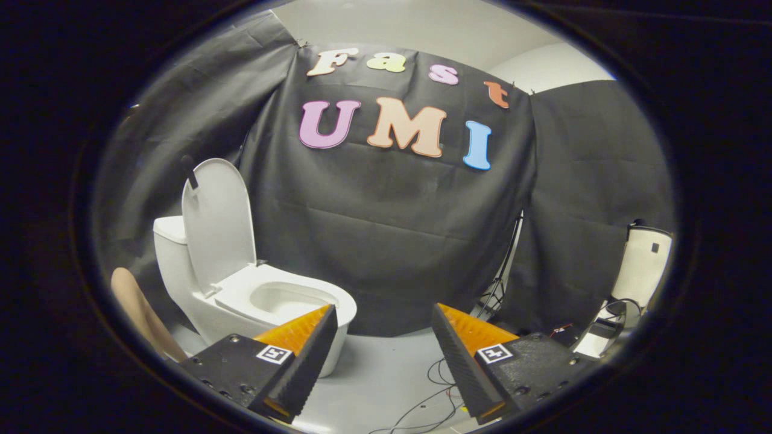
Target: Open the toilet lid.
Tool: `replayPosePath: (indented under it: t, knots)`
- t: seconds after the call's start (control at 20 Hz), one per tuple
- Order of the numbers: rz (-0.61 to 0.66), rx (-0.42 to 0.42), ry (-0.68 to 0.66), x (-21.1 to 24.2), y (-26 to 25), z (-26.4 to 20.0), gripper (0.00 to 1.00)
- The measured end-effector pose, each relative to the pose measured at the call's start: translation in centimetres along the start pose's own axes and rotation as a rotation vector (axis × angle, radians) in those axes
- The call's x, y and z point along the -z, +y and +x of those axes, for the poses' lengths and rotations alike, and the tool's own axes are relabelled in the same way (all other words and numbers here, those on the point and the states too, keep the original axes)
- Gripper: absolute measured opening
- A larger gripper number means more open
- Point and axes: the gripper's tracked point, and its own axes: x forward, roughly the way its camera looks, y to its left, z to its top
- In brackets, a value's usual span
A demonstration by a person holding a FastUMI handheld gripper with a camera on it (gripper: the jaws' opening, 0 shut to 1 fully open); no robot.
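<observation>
Black cloth backs the booth; my gripper (pixel 383 355) hangs wide and empty, well clear of the toilet (pixel 241 301) beyond its left finger. Its lid (pixel 218 223) stands upright against the tank (task looks done).

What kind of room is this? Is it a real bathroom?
Probably not: it looks like a test booth. A toilet with its lid up stands before black cloth walls, with loose cables on the floor. The gripper hangs open, holding nothing.
</observation>
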Motion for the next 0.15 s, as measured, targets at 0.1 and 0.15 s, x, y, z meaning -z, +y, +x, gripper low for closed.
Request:
replayPosePath:
  t: [0.1, 0.15]
  knots:
    - [0.011, -0.016, 0.004, -0.35, 0.08, 0.36, 0.96]
    - [0.021, -0.028, -0.019, -0.96, 0.07, 0.5, 0.96]
